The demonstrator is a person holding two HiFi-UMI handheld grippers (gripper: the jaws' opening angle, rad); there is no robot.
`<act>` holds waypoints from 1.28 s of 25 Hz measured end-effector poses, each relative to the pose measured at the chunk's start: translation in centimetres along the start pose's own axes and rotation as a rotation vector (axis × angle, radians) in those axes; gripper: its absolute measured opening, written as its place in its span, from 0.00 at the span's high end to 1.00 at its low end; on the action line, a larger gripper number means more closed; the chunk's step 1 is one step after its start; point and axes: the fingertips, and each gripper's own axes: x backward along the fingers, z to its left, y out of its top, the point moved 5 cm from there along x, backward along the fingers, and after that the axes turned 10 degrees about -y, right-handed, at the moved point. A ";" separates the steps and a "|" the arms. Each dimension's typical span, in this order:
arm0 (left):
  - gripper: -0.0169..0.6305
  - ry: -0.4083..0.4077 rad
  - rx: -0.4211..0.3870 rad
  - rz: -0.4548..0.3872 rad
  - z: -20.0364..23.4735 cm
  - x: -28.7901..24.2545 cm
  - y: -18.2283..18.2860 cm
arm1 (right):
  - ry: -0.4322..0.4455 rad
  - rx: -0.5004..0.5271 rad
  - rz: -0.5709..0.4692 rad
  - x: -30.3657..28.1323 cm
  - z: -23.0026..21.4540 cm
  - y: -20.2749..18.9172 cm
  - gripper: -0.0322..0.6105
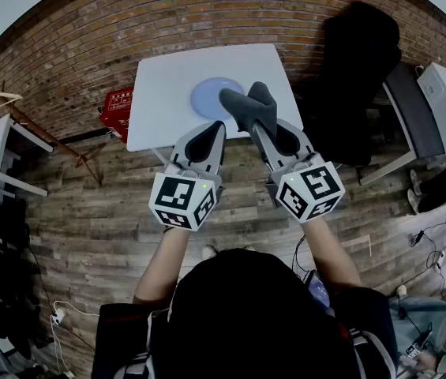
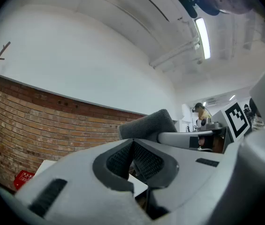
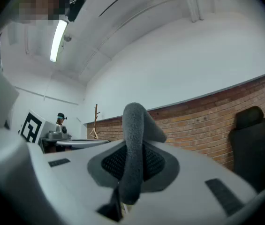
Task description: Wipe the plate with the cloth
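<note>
Pinching the grey cloth (image 3: 134,135) between their pads, the right tongs (image 3: 131,165) are held level. A thick fold stands up out of the grip and the rest bunches beyond the tips. The left tongs (image 2: 133,162) are pressed together on nothing, level too, just left of the right pair.

In the head view the cloth overlaps the right part of the pale blue plate (image 1: 207,97), which lies about the middle of the white tabletop (image 1: 163,93). Whether cloth and plate touch cannot be told, though the level pose suggests they are apart.

The wipe itself looks not yet begun. To do it well, the right tongs would need to tip downward so that a broad flap of cloth, not the hard tips, meets the plate. They could then sweep across its face and round the rim with light pressure. The plate seems free to slide on the smooth tabletop, so the empty left tongs could steady its near left edge. The hold on the cloth looks deep enough for wiping.
</note>
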 end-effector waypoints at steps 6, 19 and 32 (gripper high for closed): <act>0.94 0.007 0.006 0.004 -0.7 -0.9 -0.4 | 0.014 -0.044 -0.002 0.4 -1.3 -0.2 0.86; 0.94 0.081 0.027 0.023 -4.5 -1.6 -2.6 | 0.079 -0.043 0.028 2.5 -4.3 -1.5 0.86; 0.94 0.119 0.036 0.041 -3.5 -1.7 -3.6 | 0.104 -0.050 0.034 1.5 -4.9 -2.1 0.86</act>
